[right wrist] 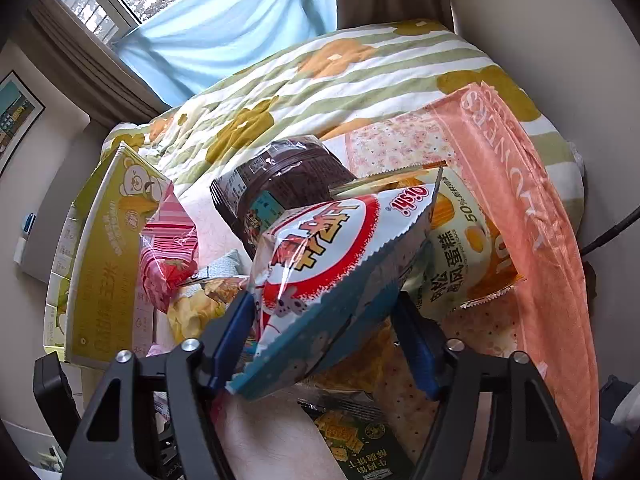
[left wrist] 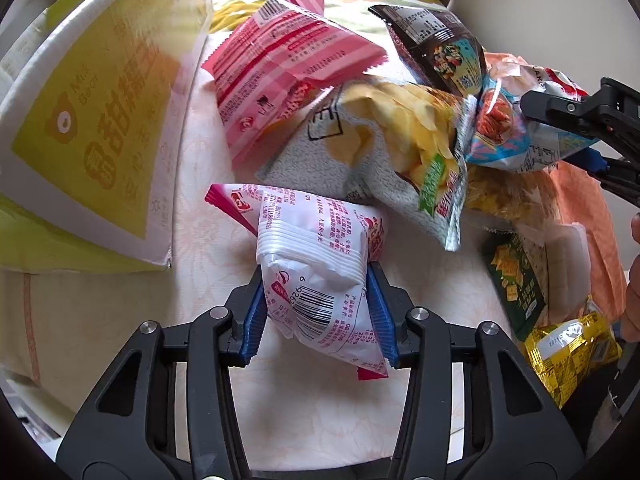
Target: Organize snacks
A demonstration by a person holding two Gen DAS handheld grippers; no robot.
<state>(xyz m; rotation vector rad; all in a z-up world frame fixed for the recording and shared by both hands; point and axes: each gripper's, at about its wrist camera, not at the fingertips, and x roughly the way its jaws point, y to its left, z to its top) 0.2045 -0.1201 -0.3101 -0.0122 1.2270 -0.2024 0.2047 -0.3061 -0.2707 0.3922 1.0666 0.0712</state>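
Left gripper clamps a white-pink packet; yellow box stands far left. Right gripper clamps the Oishi bag, snack pile crowding behind.

Your left tool sat at the near edge of the counter, a small snack packet between its pads. A large carton stood to its left, and a heap of snack bags lay behind and to the right. Your right tool had a prawn-cracker bag between its pads, above that heap. A dark bag lay behind it, a cake packet to its right, and a quilt spread beyond.
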